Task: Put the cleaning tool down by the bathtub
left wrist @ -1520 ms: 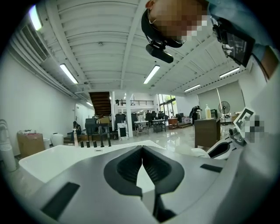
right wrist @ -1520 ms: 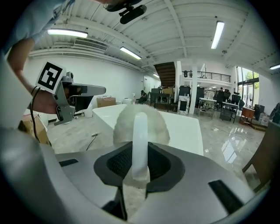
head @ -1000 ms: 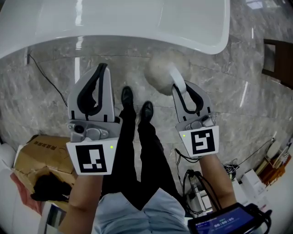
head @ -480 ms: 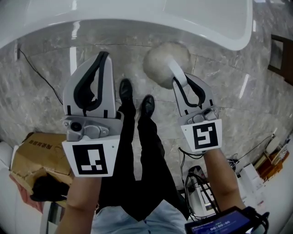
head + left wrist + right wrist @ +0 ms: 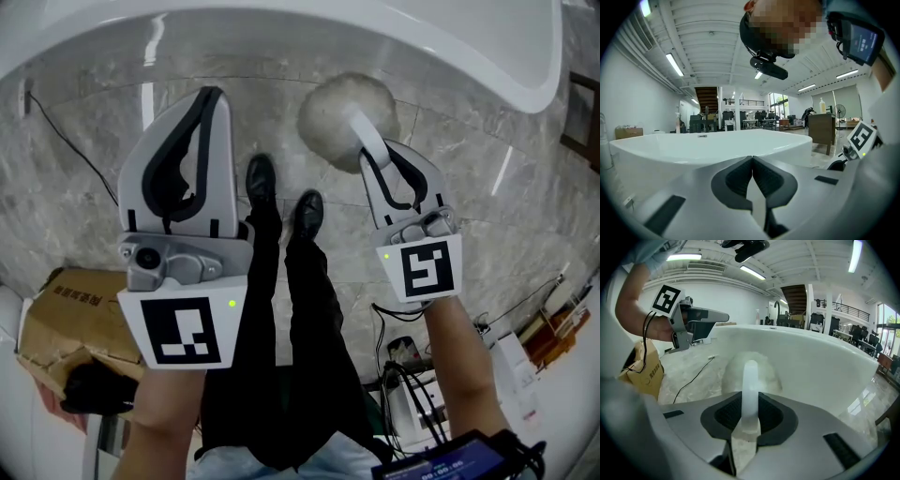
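The cleaning tool [image 5: 345, 111] is a round fluffy pad on a white handle [image 5: 750, 385]. My right gripper [image 5: 373, 157] is shut on that handle, and the pad [image 5: 751, 372] hangs over the marble floor just in front of the white bathtub [image 5: 309, 26]. The tub's wall [image 5: 820, 366] fills the right gripper view behind the pad. My left gripper [image 5: 208, 98] is shut with nothing between its pads and points at the tub's side [image 5: 708, 147]. It is held to the left of the tool, level with the right one.
A person's black shoes [image 5: 281, 197] and dark trouser legs stand between the two grippers. A brown cardboard box [image 5: 56, 319] sits at the lower left, a black cable [image 5: 66, 141] runs over the floor at the left, and cables and gear [image 5: 412, 375] lie at the lower right.
Both grippers have sunk toward the floor. The tub's rim has slid up and the pad now sits closer under it. The grip on the handle is unchanged.
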Tool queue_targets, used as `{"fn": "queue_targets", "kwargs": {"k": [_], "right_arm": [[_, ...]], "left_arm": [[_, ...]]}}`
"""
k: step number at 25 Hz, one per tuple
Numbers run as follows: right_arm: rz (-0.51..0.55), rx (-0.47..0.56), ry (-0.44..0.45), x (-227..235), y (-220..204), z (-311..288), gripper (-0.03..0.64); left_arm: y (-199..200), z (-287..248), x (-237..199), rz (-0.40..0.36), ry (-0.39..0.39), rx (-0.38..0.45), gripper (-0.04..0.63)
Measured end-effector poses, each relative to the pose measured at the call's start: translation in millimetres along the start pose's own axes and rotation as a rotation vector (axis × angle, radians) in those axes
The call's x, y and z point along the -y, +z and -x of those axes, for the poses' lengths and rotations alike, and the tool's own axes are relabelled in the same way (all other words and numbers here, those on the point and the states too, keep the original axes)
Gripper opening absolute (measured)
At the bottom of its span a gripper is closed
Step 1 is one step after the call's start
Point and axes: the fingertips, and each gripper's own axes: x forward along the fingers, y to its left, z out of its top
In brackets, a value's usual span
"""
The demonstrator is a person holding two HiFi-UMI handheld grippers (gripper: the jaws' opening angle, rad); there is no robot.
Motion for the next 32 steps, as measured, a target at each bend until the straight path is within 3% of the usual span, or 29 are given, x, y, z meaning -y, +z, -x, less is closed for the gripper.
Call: {"fn": "queue_targets", "kwargs": {"k": [23,32], "right_arm": [[0.093,-0.06,0.075,-4.2,-78.3,-83.1,0.092],[0.067,-0.115,0.091,-0.9,-111.8,-111.5,0.092]], "left_arm": [[-93.7,-28.9,-7.8,-0.027,-0.026,-0.023,0.017],[-116.2,-46.9,-4.5,-0.025,-0.025,-0.014,0.017]]}}
